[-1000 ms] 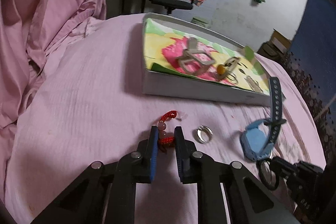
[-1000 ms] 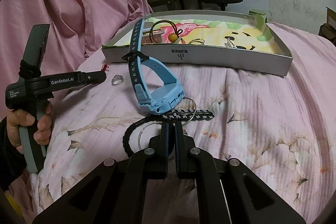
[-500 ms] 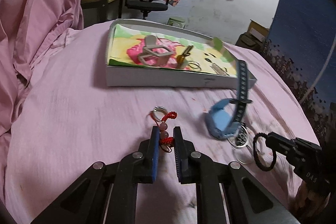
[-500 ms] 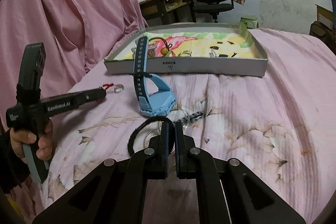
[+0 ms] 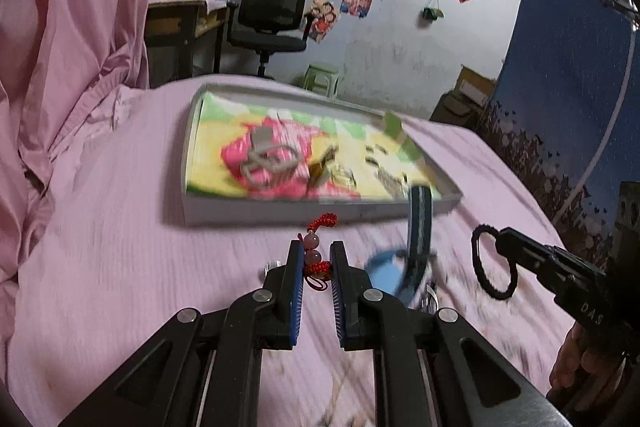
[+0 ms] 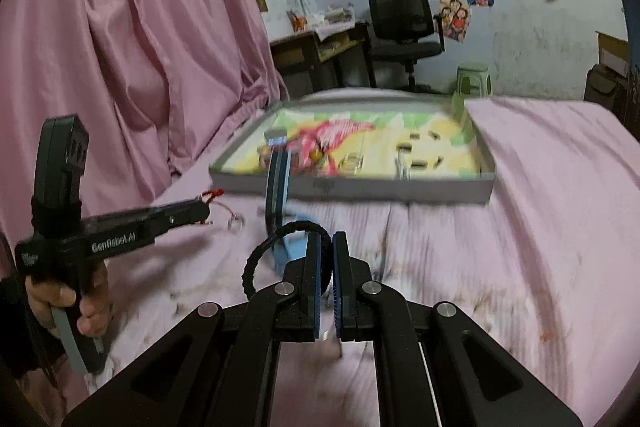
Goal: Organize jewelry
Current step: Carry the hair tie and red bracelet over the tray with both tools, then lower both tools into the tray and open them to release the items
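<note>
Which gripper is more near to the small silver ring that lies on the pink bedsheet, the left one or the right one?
Left. The left gripper, holding the red beaded charm, is just beside the silver ring. The right gripper, holding the black hair tie, is farther, beyond the blue watch.

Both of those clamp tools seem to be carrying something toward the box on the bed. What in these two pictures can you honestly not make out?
- Small pieces inside the box, both views: motion blur smears them.
- Blue watch, left view: its face is blurred and partly behind the left gripper fingers.
- Black hair tie, right view: its far side hides behind the right gripper.
- Silver ring, right view: too small and blurred.
</note>
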The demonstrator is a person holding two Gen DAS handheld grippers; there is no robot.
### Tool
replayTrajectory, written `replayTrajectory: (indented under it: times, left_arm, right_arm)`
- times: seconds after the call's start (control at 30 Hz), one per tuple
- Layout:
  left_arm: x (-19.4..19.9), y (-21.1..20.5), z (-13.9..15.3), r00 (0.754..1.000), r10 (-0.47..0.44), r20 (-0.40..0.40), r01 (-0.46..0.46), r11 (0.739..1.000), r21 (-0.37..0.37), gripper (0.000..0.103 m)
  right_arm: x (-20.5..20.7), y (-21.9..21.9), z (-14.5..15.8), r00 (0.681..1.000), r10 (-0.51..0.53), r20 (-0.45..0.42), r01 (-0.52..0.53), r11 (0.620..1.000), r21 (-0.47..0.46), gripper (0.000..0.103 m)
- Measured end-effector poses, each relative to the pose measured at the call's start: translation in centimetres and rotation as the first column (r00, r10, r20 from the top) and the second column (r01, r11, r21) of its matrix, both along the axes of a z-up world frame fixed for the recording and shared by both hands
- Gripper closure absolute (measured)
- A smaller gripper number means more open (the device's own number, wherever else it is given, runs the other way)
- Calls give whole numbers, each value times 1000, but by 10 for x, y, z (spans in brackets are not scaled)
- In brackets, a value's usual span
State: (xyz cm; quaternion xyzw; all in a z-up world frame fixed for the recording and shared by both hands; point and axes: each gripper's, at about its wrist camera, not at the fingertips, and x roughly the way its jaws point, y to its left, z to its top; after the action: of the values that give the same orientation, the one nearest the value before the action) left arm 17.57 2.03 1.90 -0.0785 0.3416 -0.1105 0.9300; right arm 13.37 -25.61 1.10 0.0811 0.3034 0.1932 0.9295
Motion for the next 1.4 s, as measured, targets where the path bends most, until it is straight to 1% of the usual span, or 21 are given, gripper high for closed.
replayTrajectory:
  times: [0.07,0.27,0.33,0.47,0.6,0.7,0.87,1.07,1.17,1.3,1.4]
  left_arm:
    - [10,2,5,1000,13,19,-13,1000,-10,91]
    - [41,11,19,995,47,86,-47,999,-7,91]
    - [51,17,20,993,68,99,-67,998,-13,91]
    - [71,28,18,989,111,100,-109,994,-21,91]
    - [89,40,9,987,142,70,-141,990,-23,91]
    - [100,45,-1,988,151,28,-150,988,-20,91]
    - [112,45,-15,987,155,-46,-154,988,21,90]
    - [121,45,-25,981,163,-106,-157,986,55,90]
    - [121,41,-29,980,158,-123,-149,985,83,90]
    - [120,38,-29,982,149,-119,-137,985,104,89]
    - [119,37,-28,983,141,-119,-130,987,96,89]
  right_arm:
    - [9,1,8,1000,-7,20,7,1000,3,98]
    - [50,6,28,997,-22,74,23,1000,-13,98]
    - [66,10,31,997,-28,76,28,1000,-11,98]
    - [95,14,28,998,-42,54,42,999,0,98]
    - [122,20,18,999,-47,26,47,999,-13,98]
    - [136,25,7,998,-55,-8,55,998,-10,98]
    - [148,32,-12,997,-58,-56,56,998,-38,98]
    - [158,35,-30,992,-68,-107,61,996,-71,98]
    - [161,36,-36,990,-69,-123,59,995,-79,98]
    - [162,39,-41,988,-67,-138,55,994,-92,98]
    - [163,40,-43,988,-64,-144,49,993,-103,98]
